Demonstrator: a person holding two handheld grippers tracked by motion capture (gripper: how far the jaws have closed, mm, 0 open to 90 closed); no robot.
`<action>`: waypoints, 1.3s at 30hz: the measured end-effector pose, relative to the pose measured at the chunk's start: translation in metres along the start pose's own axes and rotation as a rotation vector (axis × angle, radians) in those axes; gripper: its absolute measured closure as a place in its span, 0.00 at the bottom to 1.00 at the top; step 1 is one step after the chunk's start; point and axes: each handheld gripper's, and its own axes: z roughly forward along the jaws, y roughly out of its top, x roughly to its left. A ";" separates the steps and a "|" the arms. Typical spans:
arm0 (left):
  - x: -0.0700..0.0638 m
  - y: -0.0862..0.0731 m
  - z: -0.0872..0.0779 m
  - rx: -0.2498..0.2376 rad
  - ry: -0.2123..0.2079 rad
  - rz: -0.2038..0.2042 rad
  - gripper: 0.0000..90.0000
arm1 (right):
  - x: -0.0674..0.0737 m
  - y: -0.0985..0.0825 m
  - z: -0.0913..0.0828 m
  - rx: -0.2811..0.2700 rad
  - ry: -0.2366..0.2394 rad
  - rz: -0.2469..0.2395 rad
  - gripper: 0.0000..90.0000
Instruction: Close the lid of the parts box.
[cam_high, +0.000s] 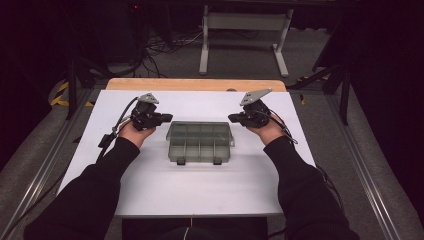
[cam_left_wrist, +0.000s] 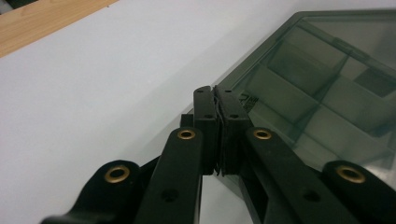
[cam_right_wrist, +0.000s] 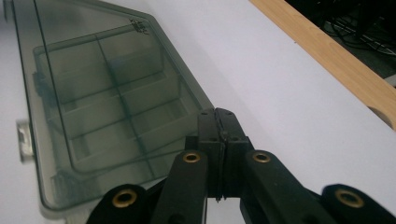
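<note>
Right there on the white table (cam_high: 150, 190) lies one smoky, see-through compartment box (cam_high: 200, 141), lid shut, divided inside, its long axis running left to right, two latches facing the person. Two grippers flank it: left gripper (cam_high: 167, 118) and right gripper (cam_high: 232, 118), both clenched on nothing.

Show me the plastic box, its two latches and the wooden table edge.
Box (cam_high: 200, 134): high view, middle of its clear lid.
Latches (cam_high: 181, 161): high view, the left latch on the near side.
Table edge (cam_high: 195, 84): high view, wooden strip at the far side.
</note>
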 end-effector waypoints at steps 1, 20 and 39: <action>-0.001 0.000 -0.002 -0.002 0.000 0.006 0.98 | 0.000 0.000 0.000 0.000 0.000 0.000 1.00; -0.031 -0.001 -0.014 0.076 -0.072 0.083 0.98 | 0.026 -0.006 -0.004 0.074 0.051 0.005 1.00; -0.041 -0.007 -0.012 0.166 -0.135 0.082 0.98 | 0.043 -0.015 0.011 0.153 0.106 0.003 0.99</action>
